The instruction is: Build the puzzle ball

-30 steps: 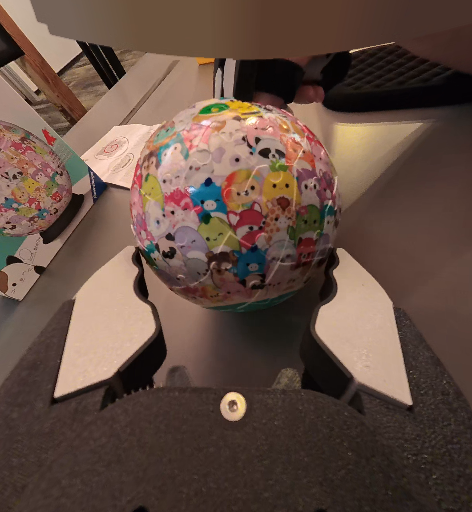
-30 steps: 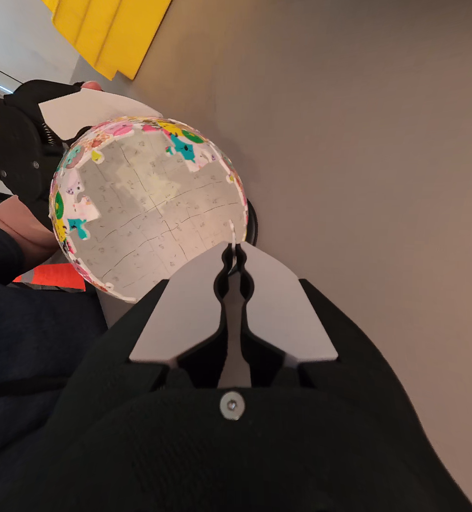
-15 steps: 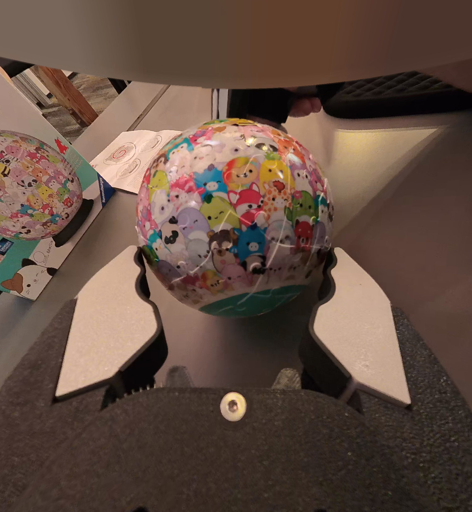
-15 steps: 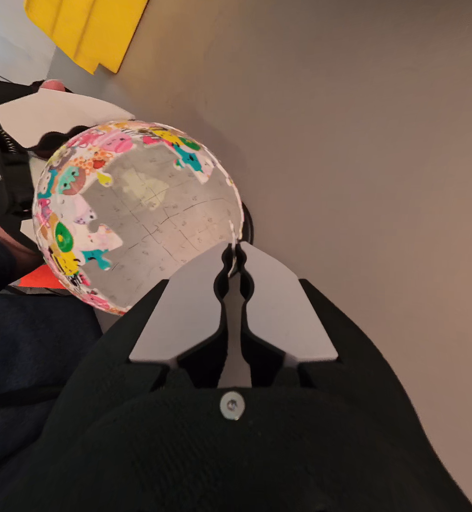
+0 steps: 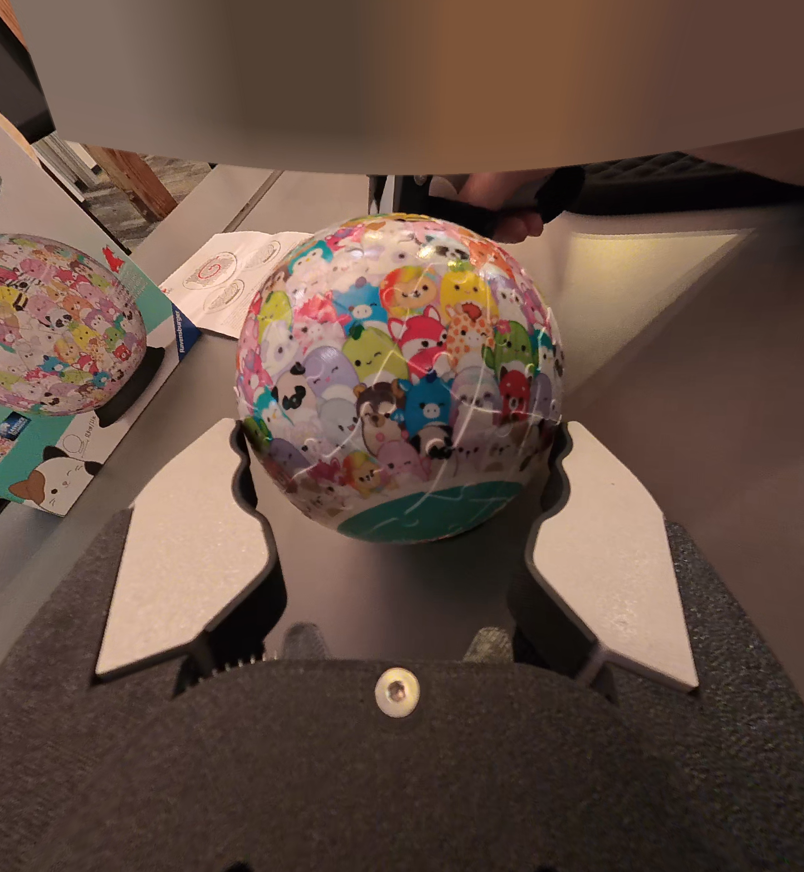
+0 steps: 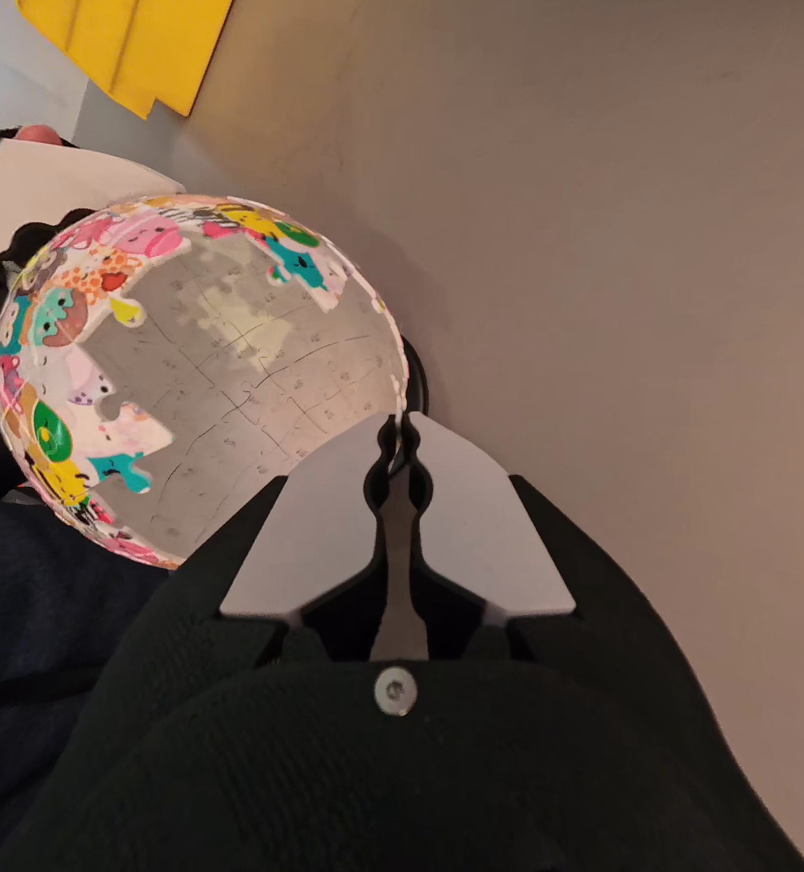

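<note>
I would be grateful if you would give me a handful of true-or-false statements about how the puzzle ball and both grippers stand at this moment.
1. The left gripper holds the puzzle ball between its fingers. True.
2. The puzzle ball is complete. False: the right wrist view shows a large opening with the pieces' grey insides visible.
3. The right gripper is wide open. False: it is shut on a thin piece at the opening's edge.
4. The puzzle box lies beside the ball. True.
5. The instruction sheet is yellow. False: it is white.
</note>
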Available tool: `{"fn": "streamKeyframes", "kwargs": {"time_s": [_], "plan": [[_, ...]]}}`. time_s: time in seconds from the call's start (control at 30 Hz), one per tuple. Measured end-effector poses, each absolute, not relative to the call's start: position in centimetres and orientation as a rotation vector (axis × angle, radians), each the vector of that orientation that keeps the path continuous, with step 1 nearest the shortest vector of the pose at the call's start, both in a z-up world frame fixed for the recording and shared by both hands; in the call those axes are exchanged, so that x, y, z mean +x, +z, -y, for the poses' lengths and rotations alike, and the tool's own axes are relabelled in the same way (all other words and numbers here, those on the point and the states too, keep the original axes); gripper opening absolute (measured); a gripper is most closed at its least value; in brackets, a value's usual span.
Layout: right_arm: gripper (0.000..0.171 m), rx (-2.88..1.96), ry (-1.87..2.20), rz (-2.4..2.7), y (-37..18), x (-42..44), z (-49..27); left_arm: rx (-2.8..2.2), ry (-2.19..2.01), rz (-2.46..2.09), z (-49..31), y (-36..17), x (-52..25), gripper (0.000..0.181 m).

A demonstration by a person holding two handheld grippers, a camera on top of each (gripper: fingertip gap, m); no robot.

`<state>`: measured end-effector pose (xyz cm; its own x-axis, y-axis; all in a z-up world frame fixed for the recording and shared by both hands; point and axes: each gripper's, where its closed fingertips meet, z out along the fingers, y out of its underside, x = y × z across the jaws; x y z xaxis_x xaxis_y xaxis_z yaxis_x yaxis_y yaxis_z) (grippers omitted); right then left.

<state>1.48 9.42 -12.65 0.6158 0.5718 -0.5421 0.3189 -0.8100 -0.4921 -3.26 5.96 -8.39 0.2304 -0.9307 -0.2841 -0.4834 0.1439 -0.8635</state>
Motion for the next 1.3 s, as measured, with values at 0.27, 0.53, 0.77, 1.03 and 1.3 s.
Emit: {"fn": "streamKeyframes", "kwargs": {"time_s": [0.27,0.53,0.77,1.03,1.3], "plan": [[0.003,-2.468,1.077,0.675,-12.7,1.8,-9.4,-1.494,-0.579,-1.389,-6.0,-8.4,-3.3,0.118],[0.003,-2.411,1.121,0.659,-11.8,2.0,-9.6,-1.470,-0.590,-1.370,-5.8,-7.7,-3.5,0.117],[0.003,-2.385,1.140,0.650,-11.1,2.8,-9.7,-1.449,-0.683,-1.338,-5.1,-6.1,-4.3,0.121],[0.003,-2.322,1.143,0.675,-10.1,3.7,-9.9,-1.475,-0.920,-1.153,-5.8,0.0,-6.2,0.093],[0.003,-2.094,1.058,0.825,-5.6,6.4,-10.1,-1.762,-0.859,-1.356,-9.4,7.2,-2.9,0.045]]}}
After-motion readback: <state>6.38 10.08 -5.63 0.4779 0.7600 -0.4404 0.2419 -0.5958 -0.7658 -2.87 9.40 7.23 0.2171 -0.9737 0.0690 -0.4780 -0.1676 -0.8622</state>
